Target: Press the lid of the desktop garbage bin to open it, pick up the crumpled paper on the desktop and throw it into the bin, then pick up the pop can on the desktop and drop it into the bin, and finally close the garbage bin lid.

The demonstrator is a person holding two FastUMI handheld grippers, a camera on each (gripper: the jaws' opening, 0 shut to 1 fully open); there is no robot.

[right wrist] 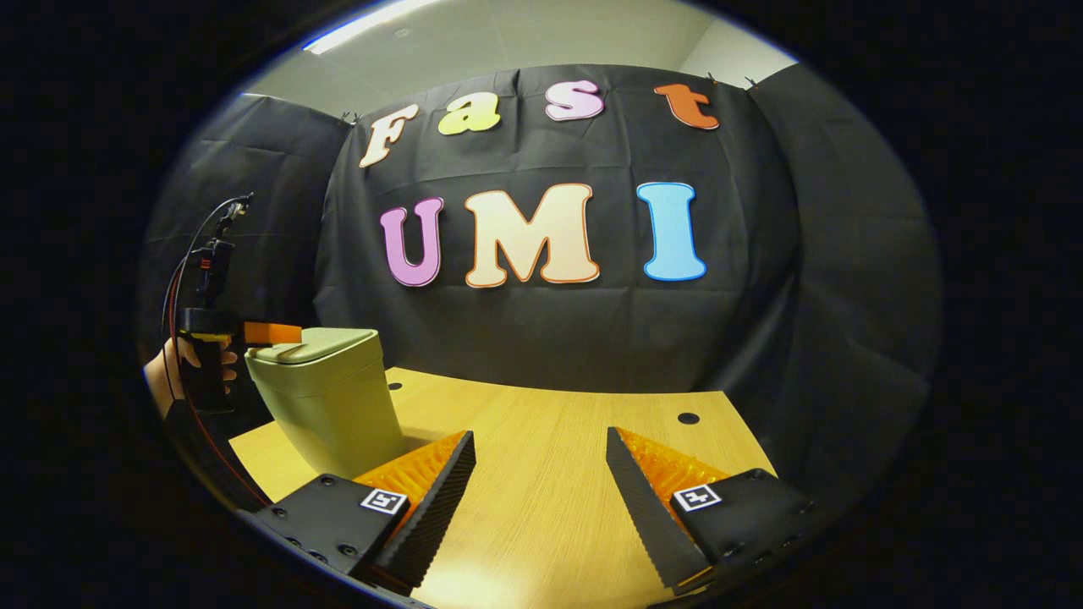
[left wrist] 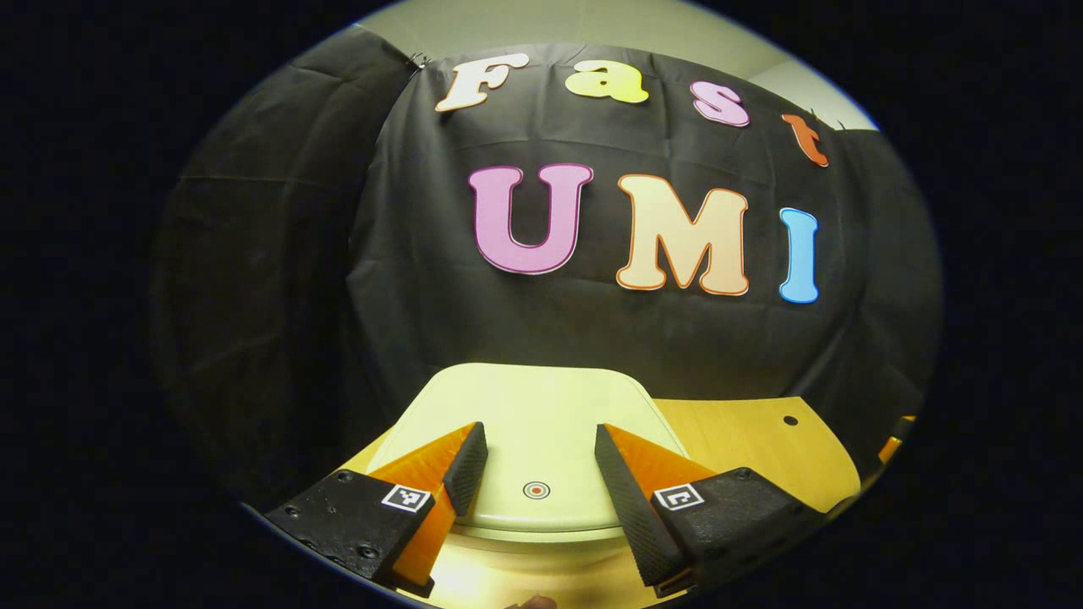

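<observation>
Garbage bin [right wrist: 326, 397]: pale green, upright at the left end of the wooden desktop [right wrist: 558, 474], lid [left wrist: 533, 423] closed, small round mark near the lid's front edge. Left gripper [left wrist: 540, 461]: fingers spread apart, poised just over the lid; contact cannot be told. Right gripper [right wrist: 540, 482]: fingers apart, holding nothing, above bare desktop, bin to its left.

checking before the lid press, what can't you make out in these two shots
- Bin interior: left gripper view, closed lid covers it.
- Bin base: right gripper view, right gripper finger hides its lower corner.
- Left gripper contact with lid: right gripper view, too small.
</observation>
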